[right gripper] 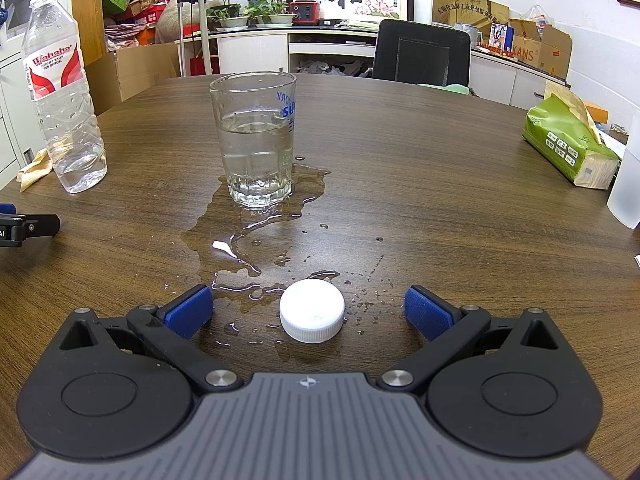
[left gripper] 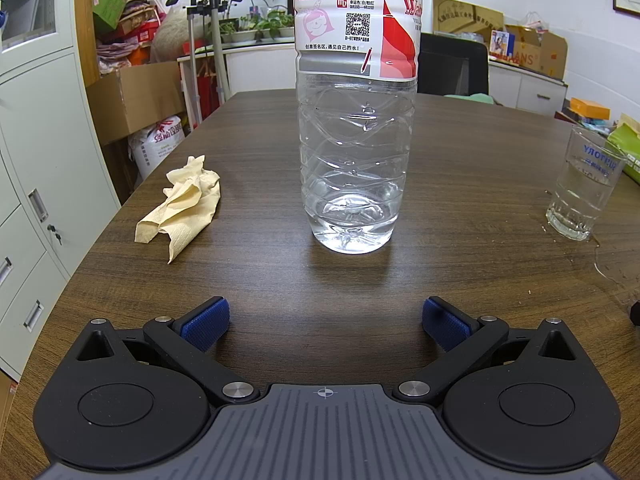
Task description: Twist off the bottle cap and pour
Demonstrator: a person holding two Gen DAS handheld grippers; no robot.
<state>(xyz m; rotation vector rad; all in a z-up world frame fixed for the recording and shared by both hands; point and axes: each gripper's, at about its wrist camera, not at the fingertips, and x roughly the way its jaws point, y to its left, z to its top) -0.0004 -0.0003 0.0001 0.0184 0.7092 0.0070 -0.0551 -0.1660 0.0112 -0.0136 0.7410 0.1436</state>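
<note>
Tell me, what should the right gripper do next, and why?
Probably close the right gripper on the white plastic cap. It lies between the open jaws, the clear plastic bottle stands uncapped, and the clear drinking glass already holds water.

- Both views are bright and evenly lit, with soft white indoor light coming from above.
- Shadows are faint: a soft, short one lies on the counter (left gripper: 460, 184) in front of the water bottle (left gripper: 354, 160).
- The spilled water (right gripper: 256, 224) around the glass (right gripper: 256, 140) throws back small white glints.
- Focus is sharp near and far; there is no motion blur.
- Fisheye distortion bends the cabinets (left gripper: 36, 160) and the walls at the edges, and the corners go dark.
</note>
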